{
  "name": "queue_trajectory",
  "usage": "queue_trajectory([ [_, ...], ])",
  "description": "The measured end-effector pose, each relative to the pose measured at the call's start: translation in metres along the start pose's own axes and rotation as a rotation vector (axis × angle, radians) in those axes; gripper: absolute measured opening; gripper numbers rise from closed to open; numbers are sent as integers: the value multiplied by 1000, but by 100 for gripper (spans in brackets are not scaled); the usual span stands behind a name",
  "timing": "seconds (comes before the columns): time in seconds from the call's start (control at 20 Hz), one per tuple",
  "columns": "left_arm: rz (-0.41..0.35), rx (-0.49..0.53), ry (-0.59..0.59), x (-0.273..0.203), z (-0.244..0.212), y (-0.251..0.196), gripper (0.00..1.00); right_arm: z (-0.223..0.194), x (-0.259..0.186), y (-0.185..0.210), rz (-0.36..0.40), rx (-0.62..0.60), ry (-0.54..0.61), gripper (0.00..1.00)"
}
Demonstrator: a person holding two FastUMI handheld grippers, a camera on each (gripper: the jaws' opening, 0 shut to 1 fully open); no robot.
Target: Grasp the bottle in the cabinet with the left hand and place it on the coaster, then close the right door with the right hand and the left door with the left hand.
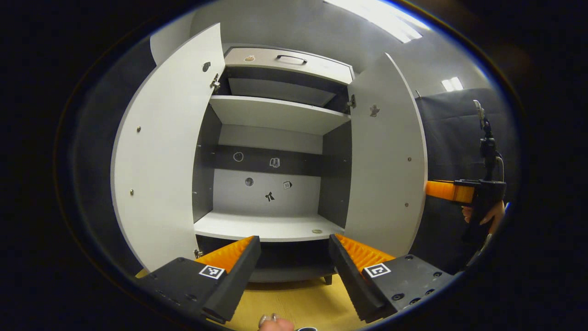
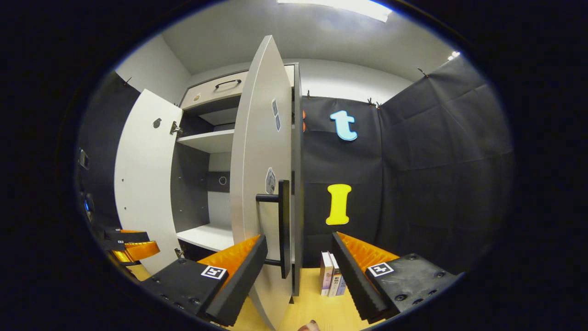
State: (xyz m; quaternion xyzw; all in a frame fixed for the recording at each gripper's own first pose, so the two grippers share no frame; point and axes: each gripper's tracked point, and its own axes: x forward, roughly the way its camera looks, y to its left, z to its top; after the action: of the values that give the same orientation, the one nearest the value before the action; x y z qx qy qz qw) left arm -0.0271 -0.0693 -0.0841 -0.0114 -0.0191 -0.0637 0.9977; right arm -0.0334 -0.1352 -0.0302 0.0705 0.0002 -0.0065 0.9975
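The white cabinet (image 1: 275, 115) stands in front of me with both doors swung wide. Its shelves are bare apart from a small round thing (image 1: 317, 231) on the lower shelf. My left gripper (image 1: 294, 239) is open, low before the cabinet, with nothing between its fingers. The left door (image 1: 161, 161) and the right door (image 1: 386, 161) flank the opening. In the right gripper view the right door (image 2: 252, 161) stands edge-on, and its black handle (image 2: 284, 220) rises just past the open right gripper (image 2: 299, 238), nearer its left finger. A hand holds the right gripper (image 1: 459, 191) beyond the right door.
The cabinet stands on a wooden table (image 1: 294, 303). A few books (image 2: 333, 276) stand upright beside the cabinet's right side. The left gripper (image 2: 133, 248) shows low by the left door (image 2: 142, 184). Black cloth walls (image 2: 413, 184) close in the right side.
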Motion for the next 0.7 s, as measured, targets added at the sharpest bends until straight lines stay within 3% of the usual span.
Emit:
queue_trajectory([
  [0.1,22,-6,10,-4,-4,7,94,-2,5,17,35,22,10,91],
  [0.15,34,-4,16,-7,-5,12,94,-5,6,25,51,32,13,95],
  [0.25,65,8,22,-15,-5,25,94,-7,13,43,78,50,19,95],
  [0.5,166,10,24,-40,2,80,94,-19,40,81,36,84,28,95],
  [0.7,247,-10,15,-69,12,127,95,-27,71,135,87,96,12,98],
])
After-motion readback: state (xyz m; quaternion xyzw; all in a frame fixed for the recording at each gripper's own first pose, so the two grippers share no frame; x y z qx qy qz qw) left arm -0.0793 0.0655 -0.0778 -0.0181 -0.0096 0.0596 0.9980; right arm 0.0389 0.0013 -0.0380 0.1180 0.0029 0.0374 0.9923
